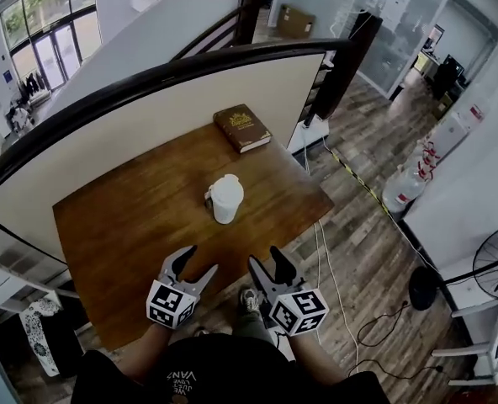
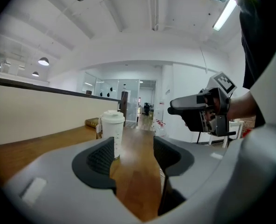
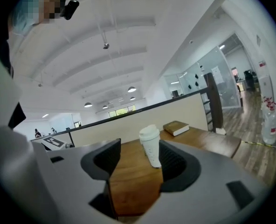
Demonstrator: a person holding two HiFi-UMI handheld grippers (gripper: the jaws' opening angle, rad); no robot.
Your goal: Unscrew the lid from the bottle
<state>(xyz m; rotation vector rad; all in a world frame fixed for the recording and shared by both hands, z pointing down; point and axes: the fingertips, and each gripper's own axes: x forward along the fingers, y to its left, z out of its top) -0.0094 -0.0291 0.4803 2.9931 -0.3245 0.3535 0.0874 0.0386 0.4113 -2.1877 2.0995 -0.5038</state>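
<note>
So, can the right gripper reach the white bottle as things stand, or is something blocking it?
Probably yes. The right gripper is open and empty, and only bare table lies between it and the bottle; the book sits farther back.

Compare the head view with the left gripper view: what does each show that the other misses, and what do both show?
Only the head view shows the black-and-white marker cube on the left gripper, and the person's grey shoe. Only the left gripper view shows the white ceiling's long strip light and round dome lamps. Both show the white lidded bottle upright on the brown wooden table, the brown hardback book and the right gripper.
</note>
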